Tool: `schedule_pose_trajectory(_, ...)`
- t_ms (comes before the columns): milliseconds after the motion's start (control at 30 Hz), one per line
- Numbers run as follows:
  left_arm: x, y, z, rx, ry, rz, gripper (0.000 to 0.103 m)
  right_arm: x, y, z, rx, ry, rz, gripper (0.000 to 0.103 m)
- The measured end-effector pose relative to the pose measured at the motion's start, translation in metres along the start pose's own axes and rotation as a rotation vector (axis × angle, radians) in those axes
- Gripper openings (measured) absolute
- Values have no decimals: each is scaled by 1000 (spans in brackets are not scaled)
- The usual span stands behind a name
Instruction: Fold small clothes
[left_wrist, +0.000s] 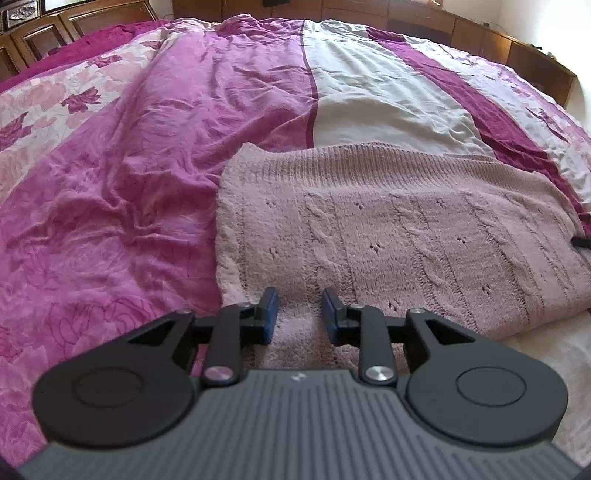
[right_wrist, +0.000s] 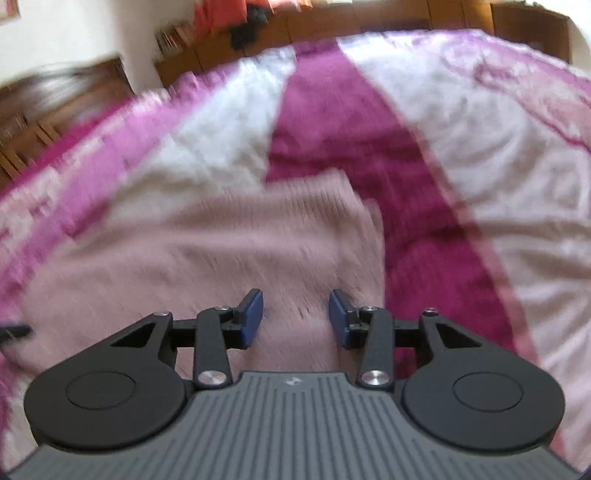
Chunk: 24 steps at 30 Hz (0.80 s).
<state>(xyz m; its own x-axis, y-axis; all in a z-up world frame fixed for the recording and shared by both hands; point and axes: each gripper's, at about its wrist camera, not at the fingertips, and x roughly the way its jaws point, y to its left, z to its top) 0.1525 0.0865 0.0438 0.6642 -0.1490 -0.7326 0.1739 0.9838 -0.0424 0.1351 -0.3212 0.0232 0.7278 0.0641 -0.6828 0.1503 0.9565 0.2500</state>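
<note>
A pale pink cable-knit sweater lies folded on the bed, its ribbed hem on the far side. My left gripper is open just above the sweater's near left edge, with knit showing between its blue pads and nothing held. The right wrist view is motion-blurred. There the same sweater fills the lower left, and my right gripper is open over its near right part, close to the right edge. A dark tip of the other gripper shows at the far left.
The bed is covered by a rumpled duvet in magenta, white and floral pink bands. Wooden furniture runs along the far wall, with a wooden headboard at the far left. A dark tip pokes in at the right edge.
</note>
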Motion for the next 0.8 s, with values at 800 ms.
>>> schedule_pose_trajectory(800,-53,5,-20,-71,16,102,38,-77,-50,-40,277,-78,41,75)
